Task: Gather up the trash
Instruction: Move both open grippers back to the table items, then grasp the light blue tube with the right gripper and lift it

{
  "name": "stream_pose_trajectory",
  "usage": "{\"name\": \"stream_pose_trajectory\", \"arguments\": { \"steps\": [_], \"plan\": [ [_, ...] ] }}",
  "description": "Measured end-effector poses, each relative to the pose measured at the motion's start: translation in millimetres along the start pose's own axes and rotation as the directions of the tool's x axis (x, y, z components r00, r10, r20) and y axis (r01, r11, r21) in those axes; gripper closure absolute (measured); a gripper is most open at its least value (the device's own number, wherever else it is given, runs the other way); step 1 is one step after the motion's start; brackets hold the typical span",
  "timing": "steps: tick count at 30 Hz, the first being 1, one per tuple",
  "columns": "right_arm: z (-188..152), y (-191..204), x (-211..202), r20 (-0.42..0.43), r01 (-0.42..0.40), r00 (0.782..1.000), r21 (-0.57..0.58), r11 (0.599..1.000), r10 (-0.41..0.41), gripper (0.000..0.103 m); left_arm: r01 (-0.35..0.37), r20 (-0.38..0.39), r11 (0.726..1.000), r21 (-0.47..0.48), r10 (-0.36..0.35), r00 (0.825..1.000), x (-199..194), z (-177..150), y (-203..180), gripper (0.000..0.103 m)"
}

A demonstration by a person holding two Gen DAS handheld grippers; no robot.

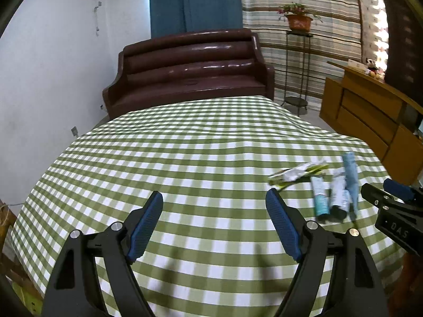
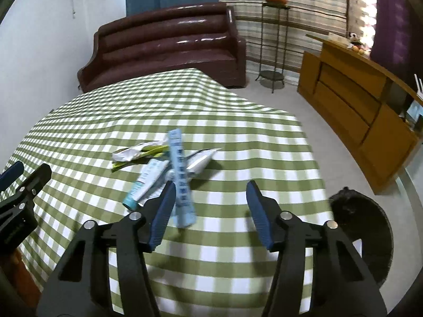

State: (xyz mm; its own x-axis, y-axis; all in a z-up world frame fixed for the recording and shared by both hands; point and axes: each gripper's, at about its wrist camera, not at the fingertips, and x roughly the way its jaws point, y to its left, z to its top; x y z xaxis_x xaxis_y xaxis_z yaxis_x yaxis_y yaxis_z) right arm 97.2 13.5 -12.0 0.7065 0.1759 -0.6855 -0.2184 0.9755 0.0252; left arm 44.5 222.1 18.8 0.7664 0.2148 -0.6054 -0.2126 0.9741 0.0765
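The step in hand looks like the approach to the first pick: nothing is held, and the trash lies together in a small heap on the surface [image 2: 238,137], which is covered by a green-and-white checked cloth.

The heap sits toward the right side of the surface. It holds a long pale-blue flat sachet [image 2: 181,177], a white tube with a teal cap end [image 2: 145,182], a silvery squeezed tube [image 2: 201,159] and a crumpled white-and-green wrapper [image 2: 137,154]. They overlap: the pale-blue sachet lies across the two tubes, and the wrapper touches their far ends.

The right gripper [image 2: 211,206] stands with its blue-padded jaws apart and nothing pressed between them; the near end of the pale-blue sachet shows just inside its left pad, though I cannot tell whether it touches. The left gripper [image 1: 214,219] also stands wide apart, over bare checked cloth, with the heap off to its right [image 1: 333,185].

A dark round woven basket [image 2: 370,227] stands on the floor beside the surface, at the right; it is probably where the trash goes, though its inside is not visible.

The next move likely calls for the right gripper to centre on the sachet's near end and close there, since it lies on top. Lifting it may drag the tubes beneath, so a slow, clean lift suits.
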Motion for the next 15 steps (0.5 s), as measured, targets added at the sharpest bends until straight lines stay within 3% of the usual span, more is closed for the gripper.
{"name": "stream_pose_trajectory", "arguments": {
  "steps": [6, 11, 15],
  "plan": [
    [6.3, 11.4, 12.4, -0.028, -0.014, 1.000, -0.010, 1.000, 0.014, 0.063, -0.008, -0.019, 1.000, -0.019, 0.007, 1.000, 9.5, -1.0, 13.0, 0.026],
    [8.7, 11.1, 20.6, -0.047, -0.027, 0.999, -0.007, 1.000, 0.026, 0.084, 0.006, -0.026, 1.000, -0.021, -0.006, 1.000, 14.2, -1.1, 12.6, 0.026],
    [7.6, 8.9, 23.2, -0.052, -0.026, 0.998, -0.008, 1.000, 0.026, 0.089, 0.021, -0.030, 1.000, -0.015, -0.021, 0.999, 17.4, 0.5, 6.1, 0.026]
  ]
}}
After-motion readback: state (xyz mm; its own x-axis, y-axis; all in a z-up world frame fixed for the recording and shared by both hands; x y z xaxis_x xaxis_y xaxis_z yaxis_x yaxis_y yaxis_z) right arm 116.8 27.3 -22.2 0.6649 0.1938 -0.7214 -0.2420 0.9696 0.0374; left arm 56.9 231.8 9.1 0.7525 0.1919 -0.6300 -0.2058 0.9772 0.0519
